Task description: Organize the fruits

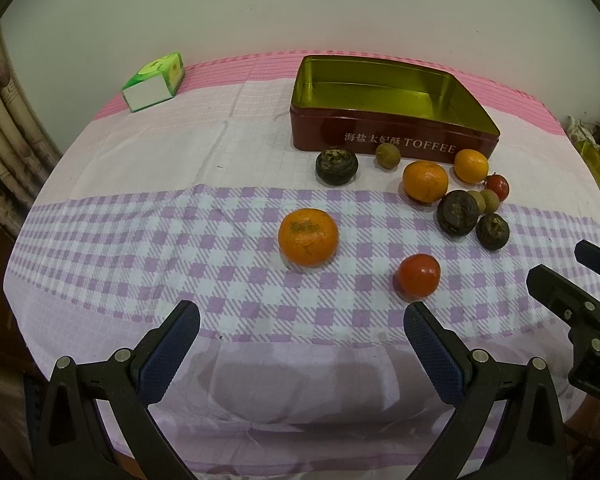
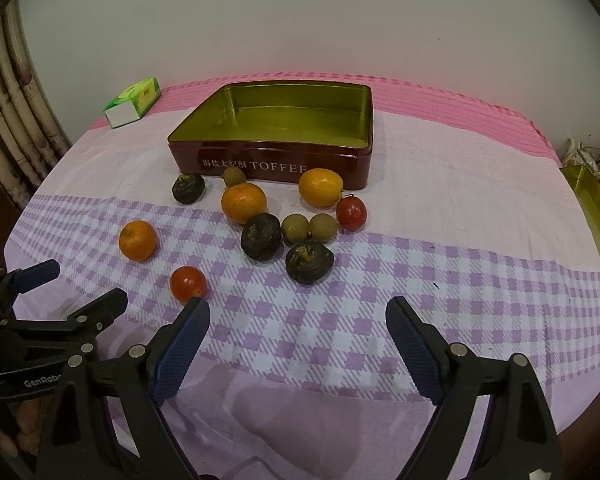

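A red toffee tin (image 1: 392,142) (image 2: 276,164) with a gold inside stands open and empty at the back. Oranges (image 1: 308,236) (image 2: 138,240), red tomatoes (image 1: 419,275) (image 2: 188,283), dark wrinkled fruits (image 1: 336,166) (image 2: 309,261) and small green-brown fruits (image 1: 388,155) (image 2: 295,229) lie loose on the cloth in front of it. My left gripper (image 1: 302,322) is open and empty, near the lone orange and tomato. My right gripper (image 2: 298,318) is open and empty, in front of the fruit cluster. Each gripper shows at the edge of the other's view (image 1: 572,276) (image 2: 84,288).
A green and white tissue pack (image 1: 154,82) (image 2: 134,102) lies at the back left. A gold tin lid (image 2: 596,216) sits at the right table edge. A curtain (image 2: 16,136) hangs at the left. A checked purple and pink cloth (image 2: 420,280) covers the table.
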The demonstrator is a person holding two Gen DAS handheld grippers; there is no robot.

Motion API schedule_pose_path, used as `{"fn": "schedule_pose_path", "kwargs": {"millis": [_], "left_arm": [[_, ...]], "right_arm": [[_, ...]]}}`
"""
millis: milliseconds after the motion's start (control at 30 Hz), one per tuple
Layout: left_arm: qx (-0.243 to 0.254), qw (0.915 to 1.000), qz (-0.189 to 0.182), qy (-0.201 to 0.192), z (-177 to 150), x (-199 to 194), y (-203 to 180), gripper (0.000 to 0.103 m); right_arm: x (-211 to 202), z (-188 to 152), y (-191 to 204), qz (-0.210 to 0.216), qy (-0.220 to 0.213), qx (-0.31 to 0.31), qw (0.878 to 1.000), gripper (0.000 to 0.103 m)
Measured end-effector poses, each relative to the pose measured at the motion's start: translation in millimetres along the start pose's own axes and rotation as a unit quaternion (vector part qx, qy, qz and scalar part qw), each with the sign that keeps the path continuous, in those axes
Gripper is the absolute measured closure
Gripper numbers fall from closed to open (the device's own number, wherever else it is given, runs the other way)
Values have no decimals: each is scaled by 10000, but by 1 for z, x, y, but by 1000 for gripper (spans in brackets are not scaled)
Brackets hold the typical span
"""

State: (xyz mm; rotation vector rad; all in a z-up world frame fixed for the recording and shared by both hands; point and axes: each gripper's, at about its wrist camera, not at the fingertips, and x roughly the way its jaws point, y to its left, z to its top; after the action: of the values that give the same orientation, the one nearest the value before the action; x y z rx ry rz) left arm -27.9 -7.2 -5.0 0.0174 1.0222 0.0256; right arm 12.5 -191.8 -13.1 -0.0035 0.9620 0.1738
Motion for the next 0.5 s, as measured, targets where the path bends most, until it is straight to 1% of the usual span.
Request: {"fn": "schedule_pose_path", "kwargs": {"millis": [500], "left_arm": [[36, 10000, -10, 10, 0, 2, -2, 2]], "right_arm": [[1, -1, 1, 34, 27, -3, 10000, 19]]}}
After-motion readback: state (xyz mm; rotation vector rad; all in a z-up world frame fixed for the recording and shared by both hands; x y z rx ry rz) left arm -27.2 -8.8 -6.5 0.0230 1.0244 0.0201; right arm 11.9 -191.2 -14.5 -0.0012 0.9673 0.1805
